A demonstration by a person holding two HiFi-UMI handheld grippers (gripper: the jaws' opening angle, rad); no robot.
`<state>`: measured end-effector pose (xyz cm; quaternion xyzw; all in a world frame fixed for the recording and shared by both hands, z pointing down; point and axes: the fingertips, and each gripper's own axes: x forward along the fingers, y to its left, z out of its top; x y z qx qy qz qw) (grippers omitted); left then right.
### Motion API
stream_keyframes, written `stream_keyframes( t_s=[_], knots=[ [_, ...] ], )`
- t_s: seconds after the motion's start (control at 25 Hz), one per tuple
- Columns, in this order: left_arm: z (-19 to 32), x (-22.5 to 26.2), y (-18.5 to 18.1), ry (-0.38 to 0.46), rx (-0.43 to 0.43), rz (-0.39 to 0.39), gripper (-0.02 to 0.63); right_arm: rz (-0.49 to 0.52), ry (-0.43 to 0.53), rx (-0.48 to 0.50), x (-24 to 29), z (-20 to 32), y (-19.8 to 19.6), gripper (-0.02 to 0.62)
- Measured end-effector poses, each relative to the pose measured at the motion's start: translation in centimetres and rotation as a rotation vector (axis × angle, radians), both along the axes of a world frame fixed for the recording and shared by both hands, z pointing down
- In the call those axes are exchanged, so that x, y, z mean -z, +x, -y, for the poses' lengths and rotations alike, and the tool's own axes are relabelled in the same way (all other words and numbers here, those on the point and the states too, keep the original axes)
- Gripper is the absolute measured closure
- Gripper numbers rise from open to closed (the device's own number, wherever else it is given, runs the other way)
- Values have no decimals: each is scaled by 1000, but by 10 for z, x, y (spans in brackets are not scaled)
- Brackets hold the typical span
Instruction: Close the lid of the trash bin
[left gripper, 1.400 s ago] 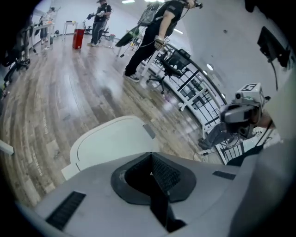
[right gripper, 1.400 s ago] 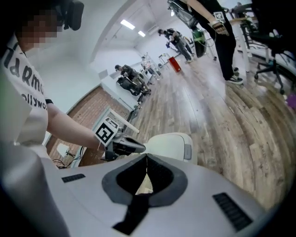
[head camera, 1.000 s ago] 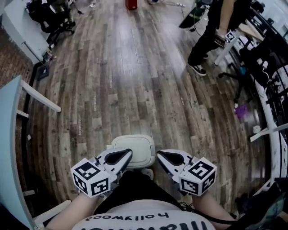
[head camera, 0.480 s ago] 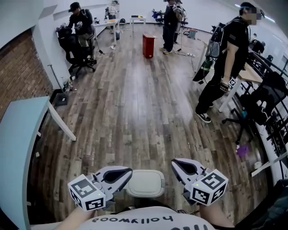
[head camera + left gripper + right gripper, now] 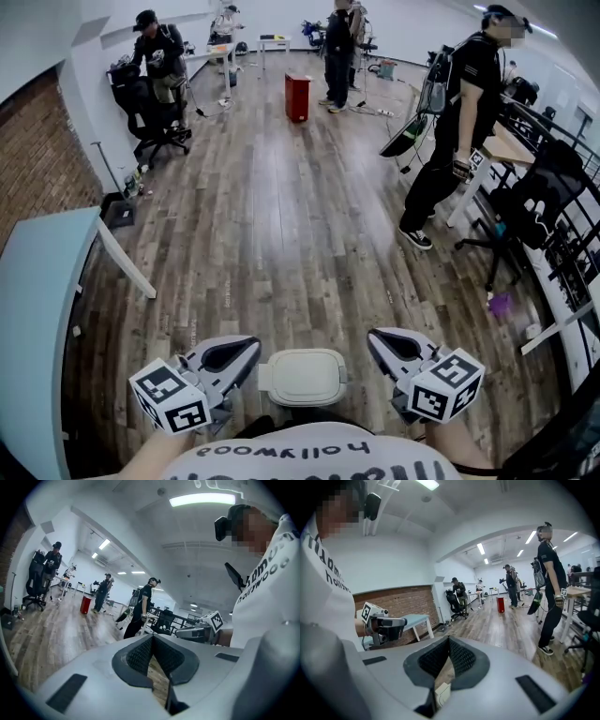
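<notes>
Flanking trash bin (image 5: 302, 377): left claw (image 5: 253, 346), right claw (image 5: 373, 336) pressed together (empty); shirt (image 5: 281, 457) maybe "Hollywood".

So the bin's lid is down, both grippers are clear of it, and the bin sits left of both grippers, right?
No. In the head view the bin, lid down, sits between the left gripper and the right gripper, not left of both. Both are clear of it.

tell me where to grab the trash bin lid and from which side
The lid lies flat, a rounded rectangle with a thin rim all round. It is probably best to pinch the rim at its right edge, coming in sideways with the right gripper, which hangs beside it with its jaws shut, so it must open first.
</notes>
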<state>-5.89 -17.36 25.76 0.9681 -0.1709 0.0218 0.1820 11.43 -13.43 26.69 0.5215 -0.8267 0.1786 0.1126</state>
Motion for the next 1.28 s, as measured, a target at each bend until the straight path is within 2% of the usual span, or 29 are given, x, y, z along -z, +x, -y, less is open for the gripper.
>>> stream_keyframes(
  t_s=[0.32,0.56,0.92,1.12,1.28],
  knots=[
    [-14,5,-6,11,-15,-18,598,-106,-13,19,-7,-12,-11,588],
    [-17,6,-10,17,-13,-22,598,-102,-21,14,-7,-18,-14,588],
    [-26,-2,-34,16,-6,-11,598,-101,-48,2,-19,-28,-33,588],
    [-22,-15,-56,-11,46,1,598,-93,-78,2,-35,-30,-40,588],
    [-15,-31,-57,-64,89,14,598,-65,-126,18,-53,-24,-33,586]
  ],
)
